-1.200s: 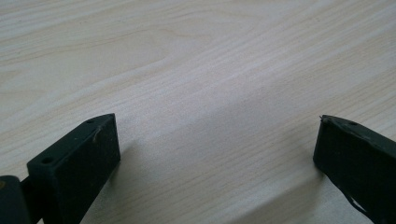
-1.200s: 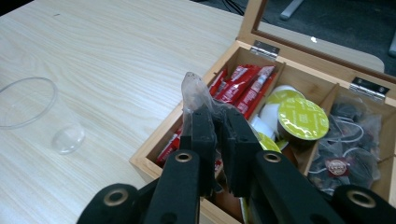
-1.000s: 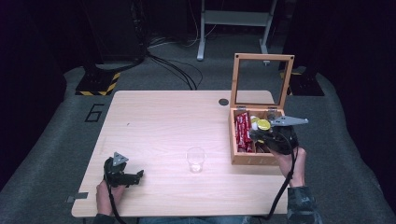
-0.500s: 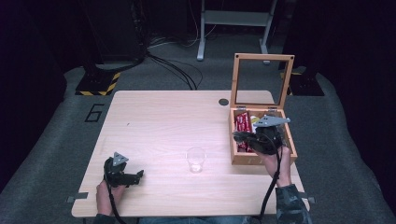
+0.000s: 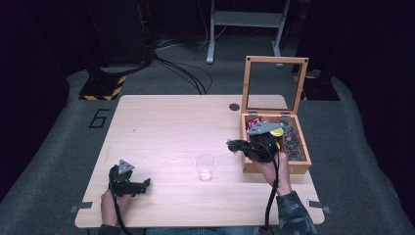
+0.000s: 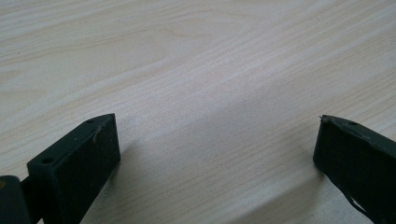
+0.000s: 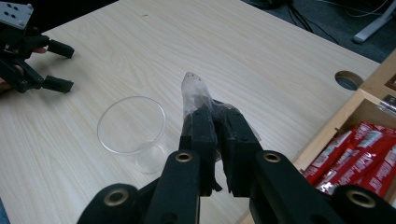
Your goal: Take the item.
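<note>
High view: table (image 5: 161, 122), then box (image 5: 301, 164) at its right edge, lid up, red packets (image 7: 359, 154) inside. Right tool (image 5: 234, 145) has moved left out of the box since a second ago and now hangs just past its left wall, jaws clamped on a small clear sachet (image 7: 196, 93) with dark contents. Cup (image 5: 205, 167) stands empty, near and lower left of it. Likely the sachet goes to the cup next. Left tool (image 5: 143, 184) rests wide open on bare table, holding nothing.
</note>
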A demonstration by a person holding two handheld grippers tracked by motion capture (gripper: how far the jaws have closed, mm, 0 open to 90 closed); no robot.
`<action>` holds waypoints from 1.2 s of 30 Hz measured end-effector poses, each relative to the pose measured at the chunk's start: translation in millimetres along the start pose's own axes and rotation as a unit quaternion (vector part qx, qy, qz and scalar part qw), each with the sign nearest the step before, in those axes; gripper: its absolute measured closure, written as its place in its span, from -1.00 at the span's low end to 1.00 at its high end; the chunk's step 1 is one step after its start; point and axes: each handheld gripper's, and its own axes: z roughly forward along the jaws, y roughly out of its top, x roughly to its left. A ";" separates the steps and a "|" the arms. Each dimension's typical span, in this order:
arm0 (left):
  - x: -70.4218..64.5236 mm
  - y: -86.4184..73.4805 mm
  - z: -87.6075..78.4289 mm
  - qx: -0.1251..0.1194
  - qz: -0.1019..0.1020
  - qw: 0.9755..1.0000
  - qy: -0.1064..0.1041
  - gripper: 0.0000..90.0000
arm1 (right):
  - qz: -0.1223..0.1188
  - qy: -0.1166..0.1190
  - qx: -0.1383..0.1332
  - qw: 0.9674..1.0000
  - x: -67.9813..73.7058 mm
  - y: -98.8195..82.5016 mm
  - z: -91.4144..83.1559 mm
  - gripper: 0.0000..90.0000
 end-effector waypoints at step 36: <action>0.1 0.0 -0.1 0.000 0.001 1.000 0.000 -1.00 | -0.054 0.062 0.046 0.996 37.5 18.7 36.0 0.88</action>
